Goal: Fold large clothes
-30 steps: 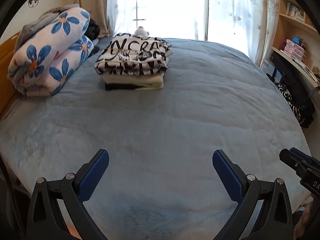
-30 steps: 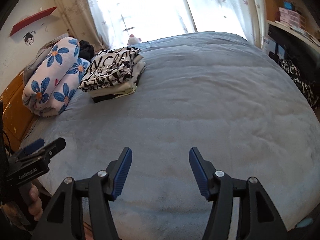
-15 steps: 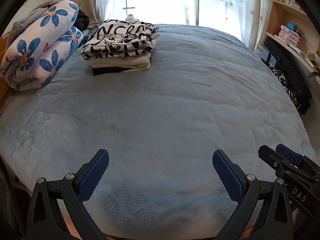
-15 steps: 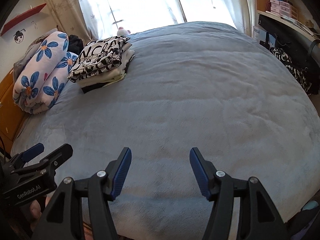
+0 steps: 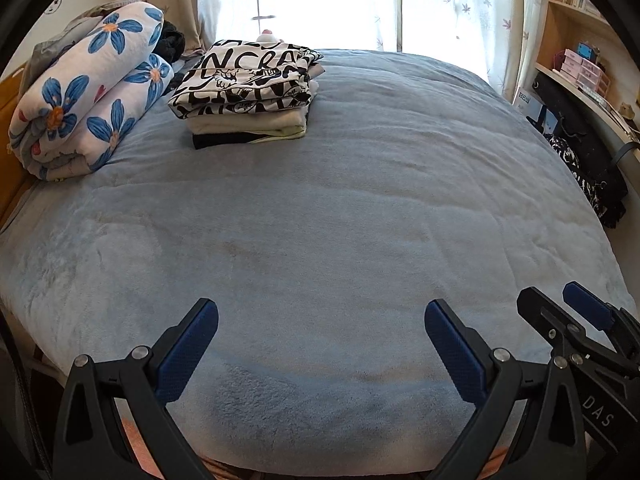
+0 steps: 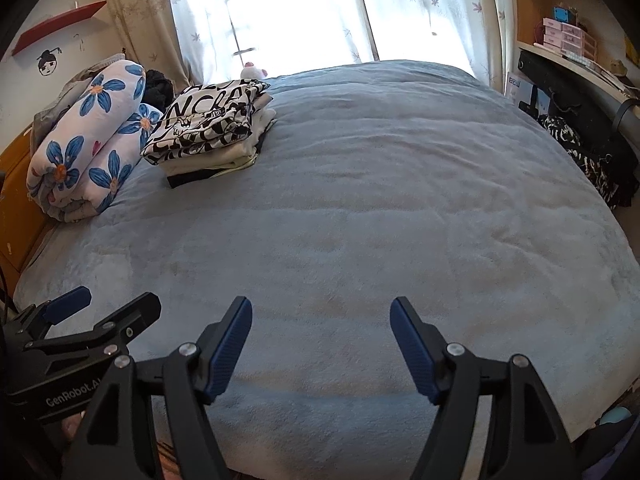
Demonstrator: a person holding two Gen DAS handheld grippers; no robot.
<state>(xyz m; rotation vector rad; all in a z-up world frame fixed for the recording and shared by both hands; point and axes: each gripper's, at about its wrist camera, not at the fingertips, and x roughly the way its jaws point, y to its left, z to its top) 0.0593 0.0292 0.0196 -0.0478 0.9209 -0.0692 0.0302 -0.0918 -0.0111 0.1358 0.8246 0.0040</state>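
A stack of folded clothes [image 5: 246, 94] [image 6: 208, 132], topped by a black-and-white lettered garment, sits at the far left of the blue bed blanket [image 5: 340, 208] [image 6: 380, 208]. My left gripper [image 5: 320, 316] hangs open over the blanket's near edge with nothing between its fingers. My right gripper [image 6: 320, 312] hovers beside it over the same edge; its jaws are opening and hold nothing. Each gripper shows at the edge of the other's view: the right gripper [image 5: 560, 304], the left gripper [image 6: 108, 304].
A rolled quilt with blue flowers [image 5: 84, 100] [image 6: 88, 140] lies left of the stack by the wooden headboard [image 6: 16, 200]. A curtained window [image 5: 328, 4] is behind the bed. Shelves and a dark bag [image 5: 580, 160] stand along the right side.
Both grippers have come down a little toward the near edge of the bed. The right gripper's fingers stand wider apart than a second ago. The left gripper's opening is unchanged.
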